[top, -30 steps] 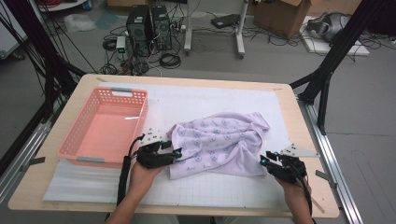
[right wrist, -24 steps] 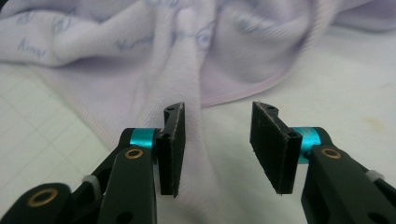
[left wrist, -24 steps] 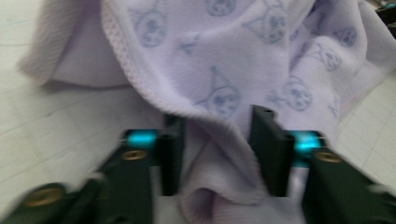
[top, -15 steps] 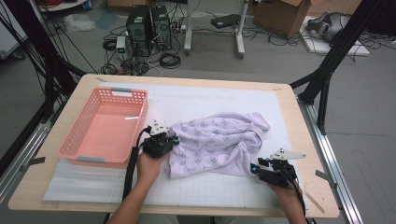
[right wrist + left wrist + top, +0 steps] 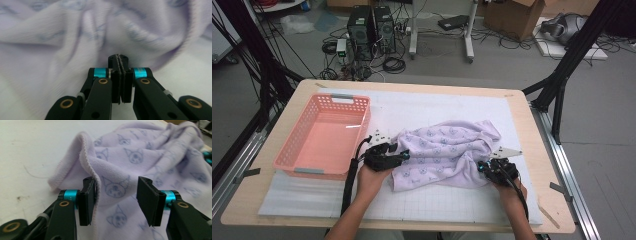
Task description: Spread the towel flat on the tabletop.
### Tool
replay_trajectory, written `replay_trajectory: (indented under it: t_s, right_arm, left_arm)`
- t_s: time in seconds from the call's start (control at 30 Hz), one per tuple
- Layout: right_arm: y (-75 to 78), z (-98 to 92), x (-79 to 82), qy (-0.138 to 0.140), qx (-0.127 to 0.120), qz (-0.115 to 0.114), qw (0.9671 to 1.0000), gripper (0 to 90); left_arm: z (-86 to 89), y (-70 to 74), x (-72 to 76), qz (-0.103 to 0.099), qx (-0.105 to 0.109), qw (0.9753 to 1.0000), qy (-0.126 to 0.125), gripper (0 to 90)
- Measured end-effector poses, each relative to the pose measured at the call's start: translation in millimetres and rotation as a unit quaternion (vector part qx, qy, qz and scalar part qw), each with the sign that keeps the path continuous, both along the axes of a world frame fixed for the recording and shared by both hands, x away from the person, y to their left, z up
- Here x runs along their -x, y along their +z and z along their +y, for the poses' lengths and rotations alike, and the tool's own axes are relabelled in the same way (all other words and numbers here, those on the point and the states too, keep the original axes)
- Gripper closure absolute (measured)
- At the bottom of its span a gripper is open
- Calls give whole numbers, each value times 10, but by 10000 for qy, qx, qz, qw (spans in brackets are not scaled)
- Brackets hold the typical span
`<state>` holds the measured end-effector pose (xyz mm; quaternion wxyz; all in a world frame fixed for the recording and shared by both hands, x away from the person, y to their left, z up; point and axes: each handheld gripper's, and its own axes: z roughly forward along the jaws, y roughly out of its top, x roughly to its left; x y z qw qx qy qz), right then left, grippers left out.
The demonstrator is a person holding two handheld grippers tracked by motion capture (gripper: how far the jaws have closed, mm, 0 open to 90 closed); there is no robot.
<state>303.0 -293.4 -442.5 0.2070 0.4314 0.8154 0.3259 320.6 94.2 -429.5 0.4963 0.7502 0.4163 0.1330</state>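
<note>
A white gridded mat covers the wooden table, cables littering the floor beyond. The left gripper has its jaws wide, straddling the hemmed edge of the lilac fleece towel, crumpled just right of the pink basket. The right gripper, at the towel's far side from that basket, looks pressed together, apparently empty. Best to pinch the left corner's soft, cat-printed hem squarely.

High view overhead facing forward-down, both claw views low and close, sharing the lilac cloth.
</note>
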Motion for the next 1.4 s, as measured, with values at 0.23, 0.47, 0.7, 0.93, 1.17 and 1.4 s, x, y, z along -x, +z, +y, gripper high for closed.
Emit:
replay_trajectory:
  t_s: [0.23,0.47,0.7,0.93,1.17,1.4]
  right_arm:
    - [39,-287,-16,-808,-300,-322,9958,892]
    - [-6,-129,60,94,-1098,95,9939,562]
    - [-52,98,49,377,-685,118,9969,551]
    - [-50,73,12,81,-531,51,9985,580]
    - [2,156,-81,179,147,-123,9997,882]
    - [9,-12,-186,-601,47,-530,9968,880]
  left_arm:
    - [117,-80,187,168,-129,9995,-216,423]
    - [-25,-180,255,426,-162,9968,-654,403]
    - [-254,-179,247,144,-861,9940,-662,823]
    - [-93,-90,114,67,-146,9995,-281,823]
    - [-58,-180,-37,35,-92,9987,497,835]
    - [-19,-211,-103,178,82,9965,808,788]
